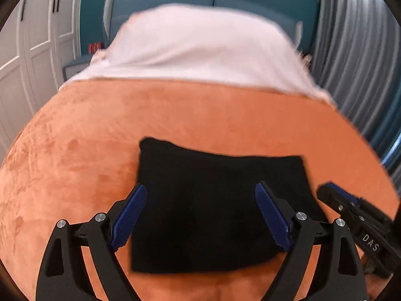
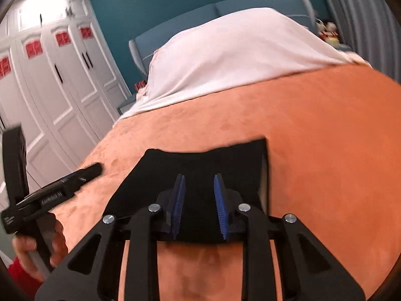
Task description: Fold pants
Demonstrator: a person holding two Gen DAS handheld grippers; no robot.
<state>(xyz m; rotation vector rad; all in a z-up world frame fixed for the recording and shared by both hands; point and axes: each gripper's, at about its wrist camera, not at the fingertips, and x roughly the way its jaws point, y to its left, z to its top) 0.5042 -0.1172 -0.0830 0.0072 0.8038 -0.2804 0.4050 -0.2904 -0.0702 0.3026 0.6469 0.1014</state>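
The black pants [image 1: 213, 175] lie folded into a compact rectangle on the orange blanket [image 1: 125, 130]. My left gripper [image 1: 200, 188] hovers over their near half with its jaws spread wide, one blue pad [image 1: 130, 215] past the left edge, and nothing is held. In the right wrist view the pants [image 2: 200, 160] lie just beyond my right gripper [image 2: 199, 178]. Its blue pads [image 2: 179, 200] stand close together with a narrow gap and no cloth pinched. The right gripper [image 1: 330, 193] shows beside the pants' right edge. A hand [image 2: 30, 248] holds the left gripper [image 2: 92, 169] off the pants' left side.
The orange blanket [image 2: 325, 138] covers the near part of the bed, and a white sheet [image 1: 200, 45] covers the far part. A teal headboard [image 1: 200, 0] stands behind. White wardrobe doors [image 2: 50, 87] run along the left, grey curtains [image 1: 356, 50] hang at the right, and plush toys [image 2: 328, 32] sit by the headboard.
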